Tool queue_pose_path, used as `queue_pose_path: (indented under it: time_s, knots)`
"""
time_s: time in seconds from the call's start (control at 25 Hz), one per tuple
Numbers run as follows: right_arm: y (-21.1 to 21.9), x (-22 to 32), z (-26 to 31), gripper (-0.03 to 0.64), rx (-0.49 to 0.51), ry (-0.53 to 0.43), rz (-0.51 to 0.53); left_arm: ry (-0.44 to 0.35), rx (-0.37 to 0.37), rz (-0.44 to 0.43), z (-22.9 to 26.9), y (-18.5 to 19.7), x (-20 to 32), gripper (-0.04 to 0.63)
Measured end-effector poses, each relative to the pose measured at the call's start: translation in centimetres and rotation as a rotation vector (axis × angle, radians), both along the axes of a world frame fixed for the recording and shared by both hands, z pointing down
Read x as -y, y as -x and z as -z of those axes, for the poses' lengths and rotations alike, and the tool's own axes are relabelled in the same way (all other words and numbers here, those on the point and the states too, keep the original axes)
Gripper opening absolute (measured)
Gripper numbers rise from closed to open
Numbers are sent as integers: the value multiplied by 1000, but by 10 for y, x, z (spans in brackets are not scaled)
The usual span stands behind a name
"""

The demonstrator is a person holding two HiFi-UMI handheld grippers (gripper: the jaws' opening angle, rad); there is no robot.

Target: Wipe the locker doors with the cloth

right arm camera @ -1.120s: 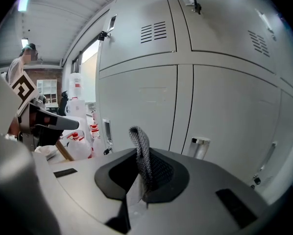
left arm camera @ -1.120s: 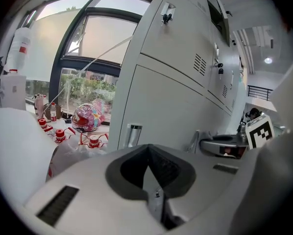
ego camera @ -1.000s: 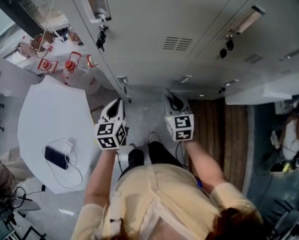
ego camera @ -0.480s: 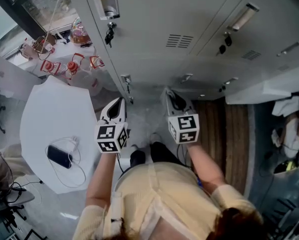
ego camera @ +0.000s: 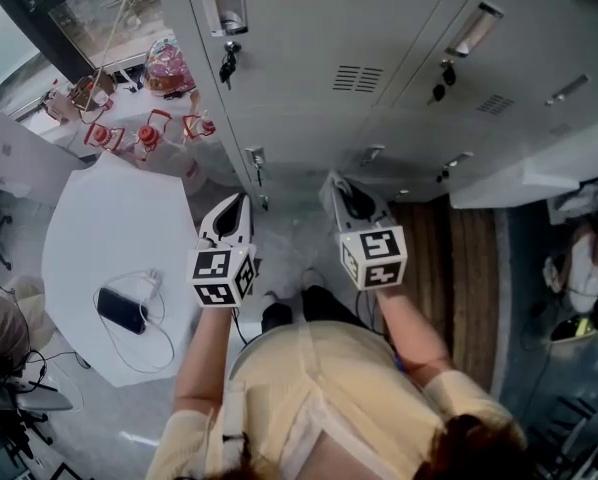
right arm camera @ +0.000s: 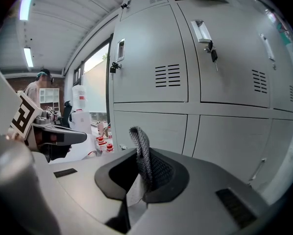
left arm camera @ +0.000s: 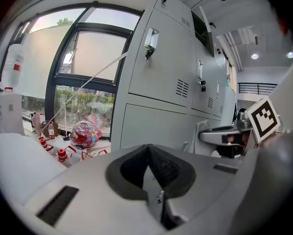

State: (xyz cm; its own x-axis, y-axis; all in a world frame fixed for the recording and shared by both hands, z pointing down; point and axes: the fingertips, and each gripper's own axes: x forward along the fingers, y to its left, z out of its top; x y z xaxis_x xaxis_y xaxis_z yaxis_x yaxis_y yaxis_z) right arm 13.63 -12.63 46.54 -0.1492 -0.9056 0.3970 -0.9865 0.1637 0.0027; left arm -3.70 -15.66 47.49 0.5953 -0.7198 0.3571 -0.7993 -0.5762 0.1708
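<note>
I stand in a room with a bank of grey locker doors point(ego camera: 309, 58) across the upper half of the head view. A window sits at the upper left, and a white counter point(ego camera: 99, 218) carrying a phone point(ego camera: 119, 310) is at the left.

Nearest to me in the right gripper view, my right claw point(right arm camera: 141, 173) is clenched on the cloth point(right arm camera: 140, 148). It is a grey knitted strip that stands upright out of the jaws, its long axis running up the frame. My left claw point(left arm camera: 147, 165) is closed with nothing in it, and it points past the lockers toward the window.

Beyond the cloth, the lower door point(right arm camera: 151, 126) lies straight ahead of the right claw, apart from it and not touched. The vented door point(right arm camera: 151, 67) with its handle and key is above that. In the head view the right claw point(ego camera: 341, 190) reaches slightly closer to the doors than the left claw point(ego camera: 237, 203), and faces them squarely.

I judge the wipe falls to the right claw. It has to push forward until the cloth's free end meets the panel, then sweep across it.
</note>
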Motion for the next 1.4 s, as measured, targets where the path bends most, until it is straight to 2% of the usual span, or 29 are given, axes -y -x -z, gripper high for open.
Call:
queue_pose_path:
  time_s: [0.68, 1.4]
  knots:
    - [20, -14, 18, 29, 41, 13, 7, -33, -7, 12, 23, 14, -9, 2]
    - [24, -12, 27, 29, 58, 4, 12, -40, -26, 2, 32, 8, -6, 2]
